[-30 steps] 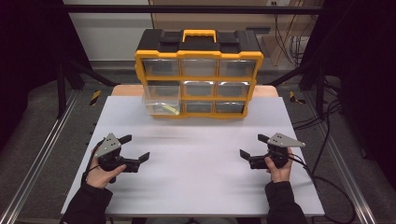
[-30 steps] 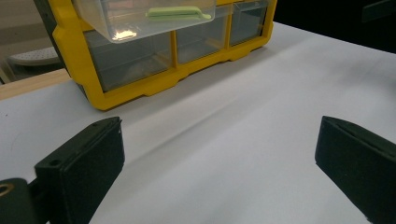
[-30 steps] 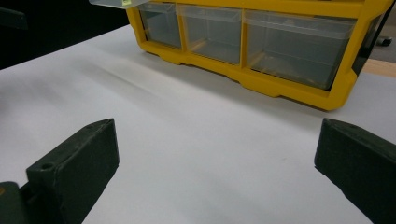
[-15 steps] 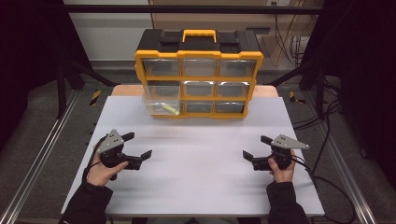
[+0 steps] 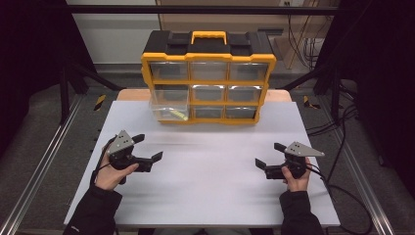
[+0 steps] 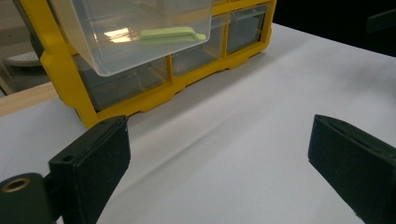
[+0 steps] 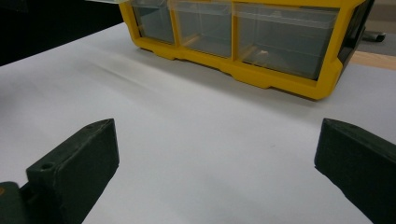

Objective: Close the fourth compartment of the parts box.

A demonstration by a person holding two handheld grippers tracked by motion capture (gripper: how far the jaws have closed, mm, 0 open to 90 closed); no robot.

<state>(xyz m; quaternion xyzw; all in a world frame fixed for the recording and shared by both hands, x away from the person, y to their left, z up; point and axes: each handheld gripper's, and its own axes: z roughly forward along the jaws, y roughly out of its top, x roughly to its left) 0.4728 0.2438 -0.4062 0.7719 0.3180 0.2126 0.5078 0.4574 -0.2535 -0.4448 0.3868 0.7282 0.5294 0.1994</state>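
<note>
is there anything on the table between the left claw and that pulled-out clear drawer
Nothing visible: bare white table lies between the open left claw and the pulled-out clear drawer of the yellow organizer.

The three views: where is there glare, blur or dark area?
High view: the table is evenly lit, the surroundings are nearly black. Left gripper view: a bright glare patch sits on the open drawer, beside the green piece; the near claw looks soft. Right gripper view: the organizer is fairly sharp, the claw blurred, the upper left corner dark.
</note>
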